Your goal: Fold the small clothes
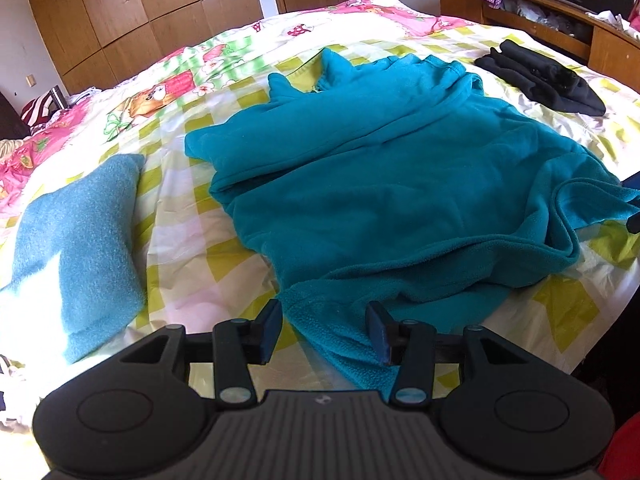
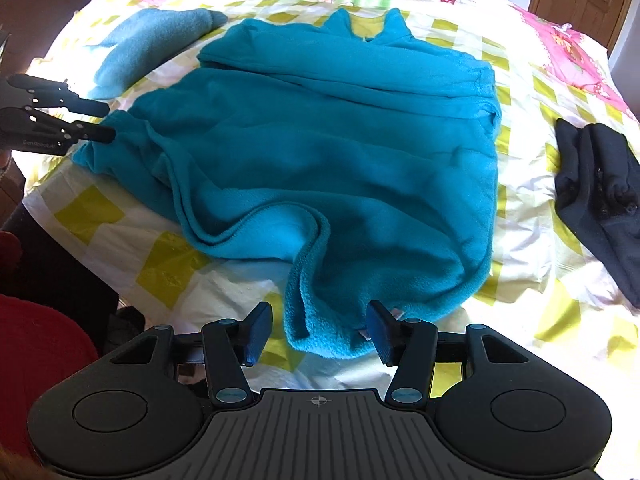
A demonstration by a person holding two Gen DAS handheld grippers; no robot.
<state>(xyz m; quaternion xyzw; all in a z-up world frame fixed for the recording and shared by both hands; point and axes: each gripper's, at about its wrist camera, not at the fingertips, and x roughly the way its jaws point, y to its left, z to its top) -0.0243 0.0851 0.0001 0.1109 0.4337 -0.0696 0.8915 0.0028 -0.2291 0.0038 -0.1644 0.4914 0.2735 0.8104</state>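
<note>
Three garments lie on the bed cover (image 1: 192, 216), a white sheet checked in yellow-green with pink cartoon prints toward its far side. Seen from the left wrist, going left to right: one pale blue fleece piece (image 1: 76, 240) lies folded at the left, apart from the rest; one teal fleece top (image 1: 400, 184) is spread across the middle, collar toward the far side and hem toward the camera; one black folded garment (image 1: 544, 78) sits at the far right, clear of the teal top.

The left gripper (image 1: 324, 330) hangs over the near left corner of the teal hem. Its two blue pads stand apart, open, with the corner of fleece lying below and between them; neither pad presses on the cloth as far as this view shows. The hem between the two grippers is rumpled into loose folds rather than lying flat.

From the right wrist, the right gripper (image 2: 320, 330) sits over the other near corner of the hem, jaws spread wide and not gripping. The fleece corner, with a small white label at its edge, lies between the pads; it may just touch the right-hand pad, though the angle makes that hard to judge. At the left edge of this view the left gripper's two dark fingers (image 2: 86, 108) point in at the teal hem.

Behind the bed stand wooden wardrobe doors (image 1: 120, 16) and one wooden shelf unit (image 1: 560, 24).
</note>
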